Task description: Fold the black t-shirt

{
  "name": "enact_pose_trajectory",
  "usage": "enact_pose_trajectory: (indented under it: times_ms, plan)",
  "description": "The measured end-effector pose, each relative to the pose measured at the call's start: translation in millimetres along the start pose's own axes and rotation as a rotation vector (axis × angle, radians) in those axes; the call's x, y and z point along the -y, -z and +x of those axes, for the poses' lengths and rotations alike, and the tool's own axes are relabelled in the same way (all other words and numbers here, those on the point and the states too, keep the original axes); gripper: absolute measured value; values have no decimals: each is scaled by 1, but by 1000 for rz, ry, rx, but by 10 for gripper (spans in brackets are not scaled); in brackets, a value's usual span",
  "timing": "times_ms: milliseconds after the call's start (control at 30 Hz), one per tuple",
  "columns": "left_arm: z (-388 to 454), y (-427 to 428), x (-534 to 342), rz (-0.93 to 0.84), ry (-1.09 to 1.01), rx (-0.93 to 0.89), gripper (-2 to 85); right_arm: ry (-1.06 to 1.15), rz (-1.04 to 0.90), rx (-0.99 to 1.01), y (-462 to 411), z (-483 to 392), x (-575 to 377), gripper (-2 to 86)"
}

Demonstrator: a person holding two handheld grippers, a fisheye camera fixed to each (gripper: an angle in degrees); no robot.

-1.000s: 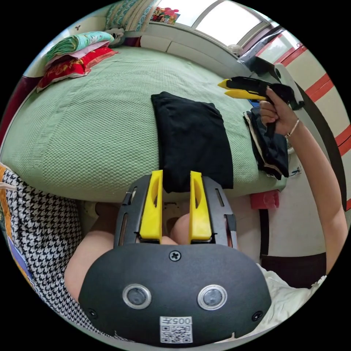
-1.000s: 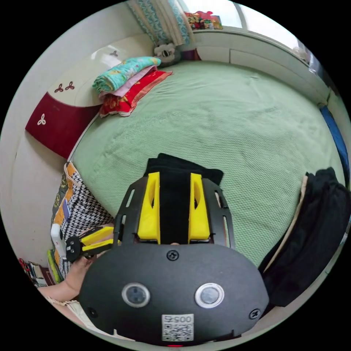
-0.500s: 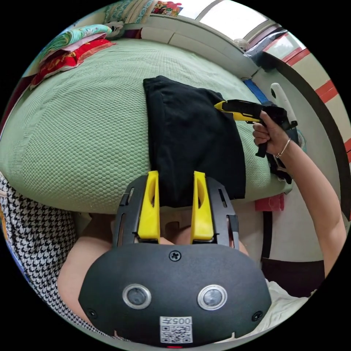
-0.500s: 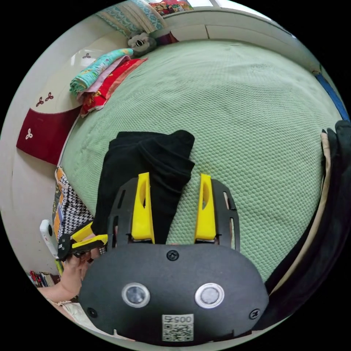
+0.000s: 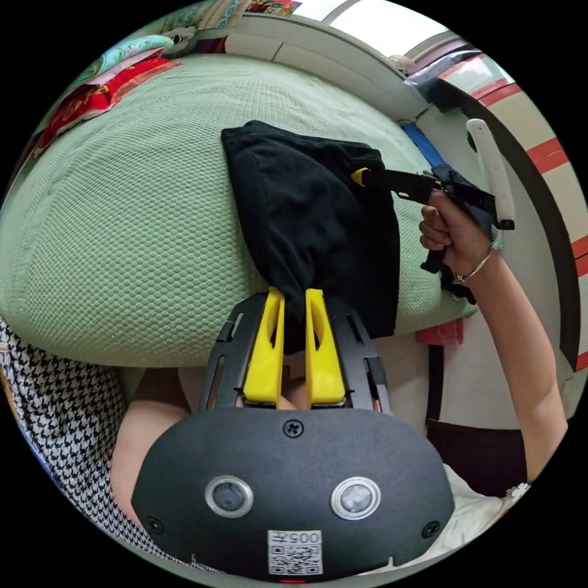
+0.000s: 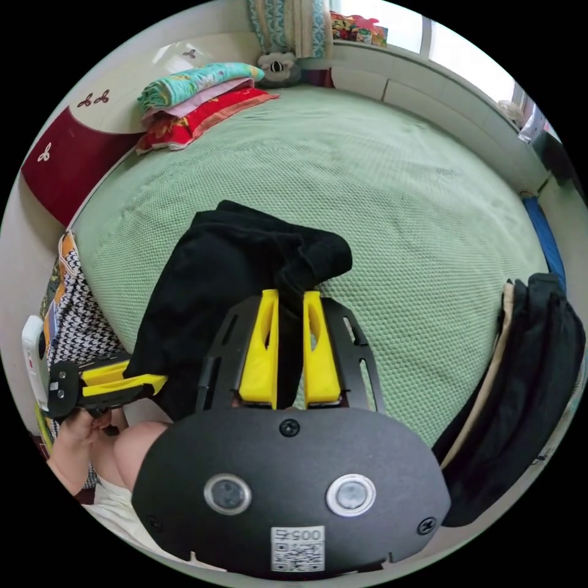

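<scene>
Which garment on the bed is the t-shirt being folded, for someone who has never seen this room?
Start at the green bed cover. The black t-shirt is the flat, partly folded black cloth at its near edge, with the left gripper and the right gripper each clamped on part of it. The other dark heap, hanging off the bed's side, has a beige layer and no gripper on it.

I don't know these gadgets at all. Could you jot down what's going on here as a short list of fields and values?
Place: green bed
Main item: black t-shirt, partly folded, lying near the bed's edge
Left gripper: jaws closed on the shirt's near end
Right gripper: jaws closed on a bunched corner of the shirt
Nearby: pile of dark clothes at the bed's edge; stack of folded bedding at the far end
Stage: folding under way
</scene>
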State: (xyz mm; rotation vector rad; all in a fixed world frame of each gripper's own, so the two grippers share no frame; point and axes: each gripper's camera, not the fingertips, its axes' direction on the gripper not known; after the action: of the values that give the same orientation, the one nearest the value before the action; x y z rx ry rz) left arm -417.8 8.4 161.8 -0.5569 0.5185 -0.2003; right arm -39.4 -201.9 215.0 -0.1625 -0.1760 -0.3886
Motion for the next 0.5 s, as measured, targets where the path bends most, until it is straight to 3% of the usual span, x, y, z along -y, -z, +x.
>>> enact_pose_trajectory:
  times_ms: [500]
  plan:
    - [-45,157,-34,256,4,86,63,155,267,71,133,-154,25,16]
